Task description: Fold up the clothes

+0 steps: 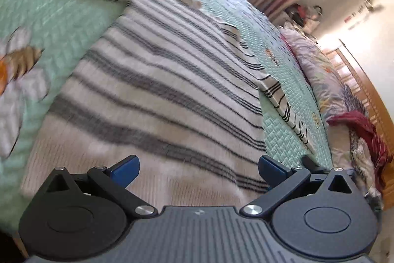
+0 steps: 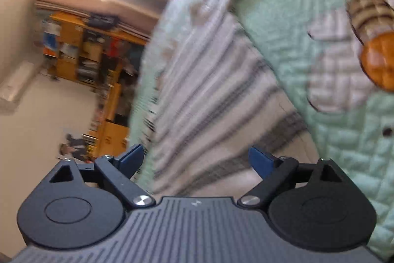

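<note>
Clearly spread flat for folding: striped top (image 1: 157,80) on green quilt (image 1: 69,14), sleeves thrown out far left and right. Left gripper (image 1: 198,168) tilted down over near hem, jaws wide, nothing between. Right gripper (image 2: 195,159) rolled sideways, nearly level, jaws apart, likewise empty.

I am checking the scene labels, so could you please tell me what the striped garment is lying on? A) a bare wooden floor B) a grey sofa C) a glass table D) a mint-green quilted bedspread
D: the striped garment lies spread on the mint-green quilted bedspread, which shows around its edges.
</note>
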Tool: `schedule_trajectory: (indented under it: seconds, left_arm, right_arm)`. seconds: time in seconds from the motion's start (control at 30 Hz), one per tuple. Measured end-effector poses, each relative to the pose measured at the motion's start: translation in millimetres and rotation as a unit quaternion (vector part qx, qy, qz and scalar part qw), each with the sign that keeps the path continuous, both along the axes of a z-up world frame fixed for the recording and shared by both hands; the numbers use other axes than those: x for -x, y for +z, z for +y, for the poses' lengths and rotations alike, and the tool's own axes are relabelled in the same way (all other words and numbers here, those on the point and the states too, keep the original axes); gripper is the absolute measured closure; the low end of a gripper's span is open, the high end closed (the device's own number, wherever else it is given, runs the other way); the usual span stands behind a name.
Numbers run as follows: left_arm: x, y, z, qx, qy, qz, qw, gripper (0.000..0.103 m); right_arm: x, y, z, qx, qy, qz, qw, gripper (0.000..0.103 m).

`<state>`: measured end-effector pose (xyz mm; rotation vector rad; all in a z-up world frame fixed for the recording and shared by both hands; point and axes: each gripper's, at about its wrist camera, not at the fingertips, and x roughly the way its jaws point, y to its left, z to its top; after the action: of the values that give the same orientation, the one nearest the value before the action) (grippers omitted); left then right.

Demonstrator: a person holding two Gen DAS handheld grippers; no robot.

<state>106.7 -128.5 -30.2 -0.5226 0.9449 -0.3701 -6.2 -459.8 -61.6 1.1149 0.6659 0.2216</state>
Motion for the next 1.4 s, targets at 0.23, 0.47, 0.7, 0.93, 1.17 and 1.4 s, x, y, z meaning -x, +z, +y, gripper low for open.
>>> schedule_trajectory:
  seconds: [0.23,0.47,0.7,0.93,1.17,1.4]
  left_arm:
    - [-18.9,-65.1,26.8,0.051,-0.014,0.089,0.9946,0.001]
    - [-7.4,-43.7,32.3,0.006,-0.016,0.082,0.9965,0.001]
    - [-5.0,-28.0,26.7,-0.054,-0.016,0.032,0.9979,0.001]
    - [-7.1,-34.4,55.2,-0.061,0.005,0.066,0.9959,0.001]
    - [-7.9,-19.0,51.8,-0.076,-0.004,0.032,0.9966,0.001]
    - [0.0,-38.5,67.7,-0.065,0.002,0.058,0.9962,0.001]
  right_arm:
    - [-3.7,-52.8,-14.6,-0.008,0.028,0.049,0.998,0.02]
    - [11.1,-22.9,-2.5,0.029,0.067,0.029,0.997,0.015]
    - [-26.8,-8.6,39.7,0.034,0.138,-0.003,0.99,0.009]
    - [-27.8,-20.9,47.8,0.034,0.129,0.057,0.989,0.011]
    - [-54.0,2.1,73.1,-0.021,0.128,0.007,0.991,0.008]
    - [-37.4,-39.2,69.5,-0.031,0.117,0.064,0.991,0.014]
